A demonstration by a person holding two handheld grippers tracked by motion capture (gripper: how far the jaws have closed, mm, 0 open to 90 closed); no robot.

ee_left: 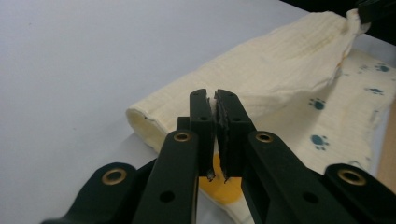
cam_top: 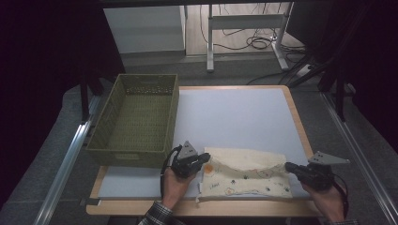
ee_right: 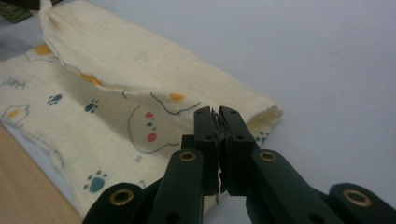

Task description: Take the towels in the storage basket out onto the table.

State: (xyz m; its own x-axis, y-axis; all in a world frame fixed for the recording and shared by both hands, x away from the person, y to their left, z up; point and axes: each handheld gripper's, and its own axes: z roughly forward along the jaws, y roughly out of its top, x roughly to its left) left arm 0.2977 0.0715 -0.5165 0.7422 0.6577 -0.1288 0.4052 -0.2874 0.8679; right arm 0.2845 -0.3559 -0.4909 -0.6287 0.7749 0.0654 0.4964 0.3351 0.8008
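From my remote seat the high view is dim and soft, its corners falling to near black, with only the pale table [cam_top: 244, 117] and the lit floor beyond catching flat overhead light. Both gripper views are brighter and even, without glare. In them the black jaws blur near the bottom edge, and the cream cloth [ee_left: 280, 65] throws only a faint shadow.
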